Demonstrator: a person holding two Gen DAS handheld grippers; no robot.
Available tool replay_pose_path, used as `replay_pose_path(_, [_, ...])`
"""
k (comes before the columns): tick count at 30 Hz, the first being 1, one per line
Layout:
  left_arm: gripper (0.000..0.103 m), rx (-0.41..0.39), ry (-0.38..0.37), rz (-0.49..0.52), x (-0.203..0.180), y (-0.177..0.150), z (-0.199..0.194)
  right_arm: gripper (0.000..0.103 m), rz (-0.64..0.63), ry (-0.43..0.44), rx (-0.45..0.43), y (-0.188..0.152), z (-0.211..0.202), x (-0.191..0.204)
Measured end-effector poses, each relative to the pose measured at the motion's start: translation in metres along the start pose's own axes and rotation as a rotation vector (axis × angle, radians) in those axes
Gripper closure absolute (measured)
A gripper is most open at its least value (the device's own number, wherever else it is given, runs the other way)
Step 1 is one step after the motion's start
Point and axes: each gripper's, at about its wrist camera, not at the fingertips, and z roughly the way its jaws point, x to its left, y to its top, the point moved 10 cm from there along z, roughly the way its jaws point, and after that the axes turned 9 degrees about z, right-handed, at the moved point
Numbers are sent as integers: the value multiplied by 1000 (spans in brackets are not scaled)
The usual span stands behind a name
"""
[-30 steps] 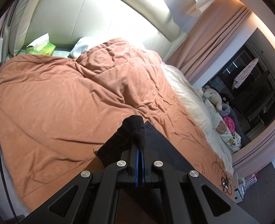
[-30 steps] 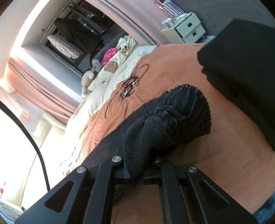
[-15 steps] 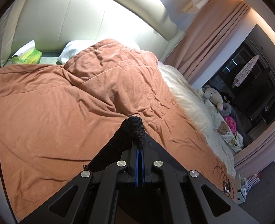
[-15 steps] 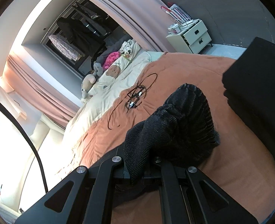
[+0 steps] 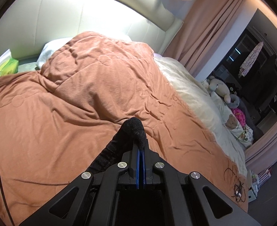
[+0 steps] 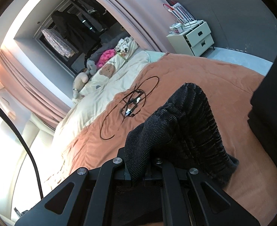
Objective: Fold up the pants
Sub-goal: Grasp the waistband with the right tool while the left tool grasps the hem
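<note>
The left gripper (image 5: 140,150) has its jaws pressed together on a fold of the black pants (image 5: 132,130), which bulges up over the fingertips and trails back down the left side of the tool. The blue pads meet with only the cloth between them. Under it lies the orange quilt (image 5: 78,98), creased and humped toward the head of the bed, where a white pillow (image 5: 52,50) and a green packet (image 5: 5,67) sit against the padded headboard (image 5: 78,24). Along the quilt's far edge runs a cream blanket (image 5: 195,94) with soft toys (image 5: 221,88) beyond it.

The right gripper (image 6: 138,171) is likewise clamped on the pants (image 6: 185,124): a thick ribbed bunch rises over its fingers and drapes to the right, above the quilt (image 6: 195,71). A looped black cable (image 6: 131,103) lies on the quilt near its far edge, well apart from the bunch. A folded black stack (image 6: 270,113) sits at the quilt's right edge. A white nightstand (image 6: 193,37) stands past the bed's corner. Pink curtains (image 6: 21,79) hang behind.
</note>
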Motion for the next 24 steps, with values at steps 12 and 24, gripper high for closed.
replay_pose_path(12, [101, 103, 71, 67, -29, -2, 115, 101, -52, -97, 38, 14, 97, 17])
replay_pose_path(24, [101, 180, 175, 103, -21, -28, 195, 101, -87, -164, 88, 16, 164, 19])
